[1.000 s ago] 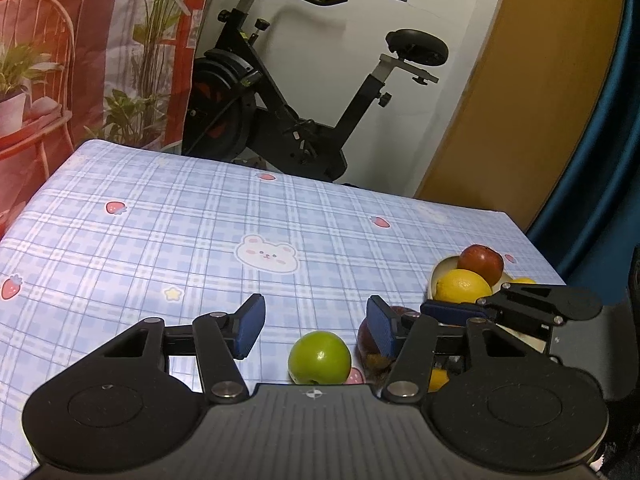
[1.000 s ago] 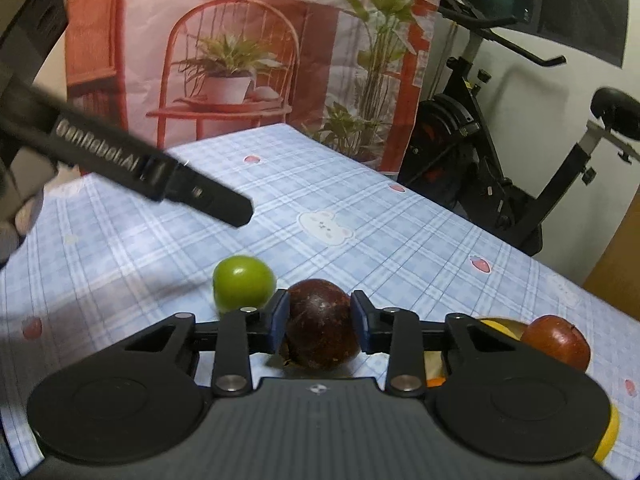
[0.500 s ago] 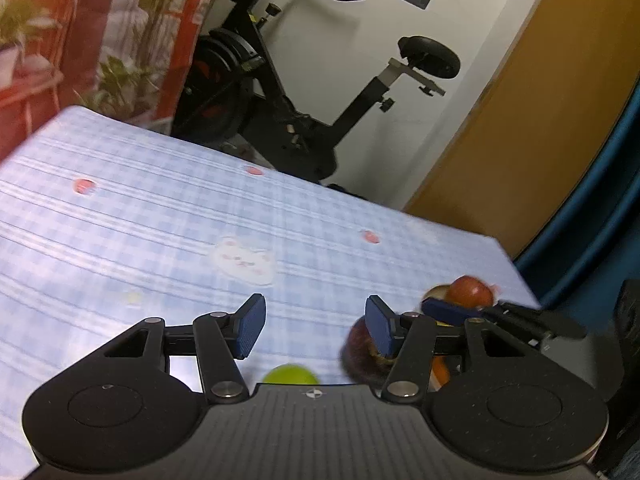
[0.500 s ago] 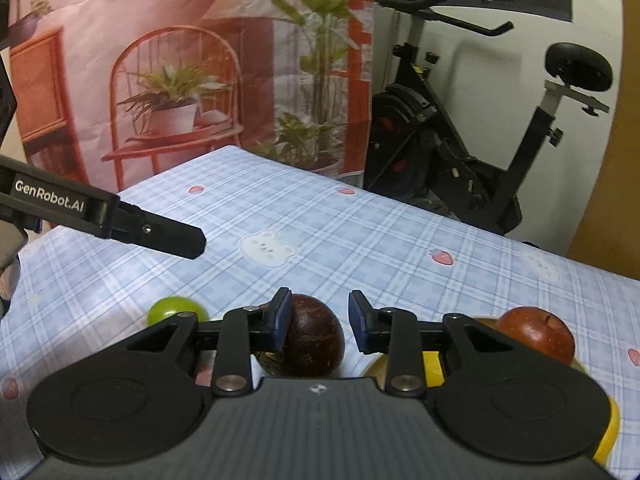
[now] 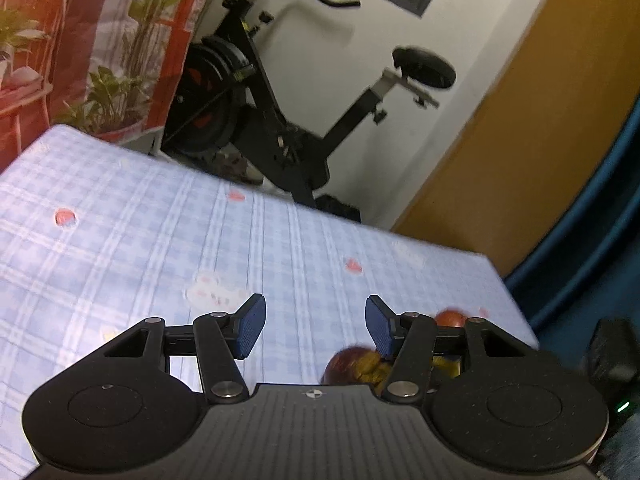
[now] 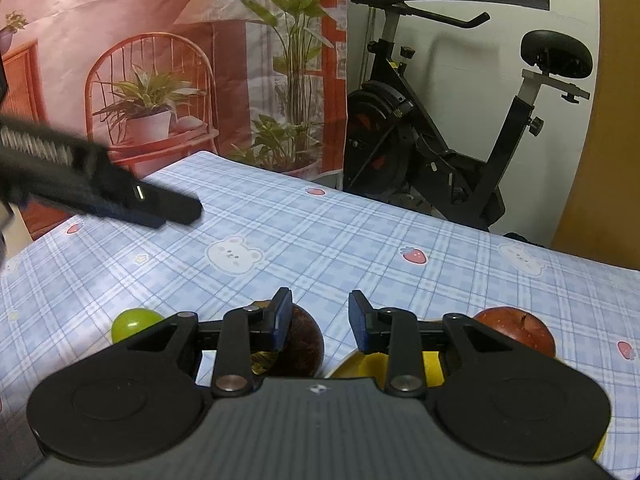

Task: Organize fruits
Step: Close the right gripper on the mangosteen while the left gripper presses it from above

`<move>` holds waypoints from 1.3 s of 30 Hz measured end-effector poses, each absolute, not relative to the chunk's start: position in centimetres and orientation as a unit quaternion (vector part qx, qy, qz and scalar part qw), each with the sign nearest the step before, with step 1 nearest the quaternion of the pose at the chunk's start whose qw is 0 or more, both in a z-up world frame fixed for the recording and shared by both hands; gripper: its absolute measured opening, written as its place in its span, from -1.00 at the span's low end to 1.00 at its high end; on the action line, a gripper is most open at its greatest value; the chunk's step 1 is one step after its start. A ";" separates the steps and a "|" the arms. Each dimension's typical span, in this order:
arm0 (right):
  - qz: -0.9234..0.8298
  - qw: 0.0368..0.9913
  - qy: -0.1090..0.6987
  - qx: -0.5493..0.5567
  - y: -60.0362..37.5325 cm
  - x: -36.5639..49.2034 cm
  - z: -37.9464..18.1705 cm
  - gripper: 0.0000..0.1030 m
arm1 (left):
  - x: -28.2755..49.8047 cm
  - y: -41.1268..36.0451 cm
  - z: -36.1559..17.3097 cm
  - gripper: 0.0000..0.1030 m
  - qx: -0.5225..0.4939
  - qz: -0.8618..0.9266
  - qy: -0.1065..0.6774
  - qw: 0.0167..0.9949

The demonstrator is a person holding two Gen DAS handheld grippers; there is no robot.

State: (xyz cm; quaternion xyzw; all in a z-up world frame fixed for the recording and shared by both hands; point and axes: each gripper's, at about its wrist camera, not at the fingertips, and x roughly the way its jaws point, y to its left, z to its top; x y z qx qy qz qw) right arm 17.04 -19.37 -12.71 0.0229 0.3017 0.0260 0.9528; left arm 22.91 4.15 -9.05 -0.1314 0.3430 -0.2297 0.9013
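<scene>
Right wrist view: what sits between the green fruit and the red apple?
In the right wrist view, the dark brown fruit lies between the green fruit and the red apple, partly behind the open right gripper. A yellow fruit follows, toward the apple.

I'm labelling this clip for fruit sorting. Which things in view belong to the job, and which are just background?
Job: dark fruit, green fruit, red apple, yellow fruit, right gripper, left gripper.

Background: tablecloth, exercise bike, plant backdrop.
</scene>
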 end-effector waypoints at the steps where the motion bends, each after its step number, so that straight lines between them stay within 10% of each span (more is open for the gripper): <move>1: 0.025 0.952 0.303 0.024 -19.5 17.2 -12.7 -0.34 | 23.0 4.4 -8.3 0.09 -0.143 -0.230 0.336 0.902; 28: 0.014 0.947 0.317 0.045 -21.6 17.0 -12.4 -0.33 | 26.1 -1.4 -14.2 0.08 -0.081 -0.279 0.409 0.865; 34: 0.051 0.947 0.314 0.033 -20.8 15.5 -11.5 0.18 | 26.0 -1.1 -14.4 0.08 -0.088 -0.278 0.411 0.864; 39: 0.077 0.940 0.333 0.007 -19.3 16.4 -12.2 0.22 | 26.2 -0.8 -14.5 0.10 -0.108 -0.283 0.418 0.857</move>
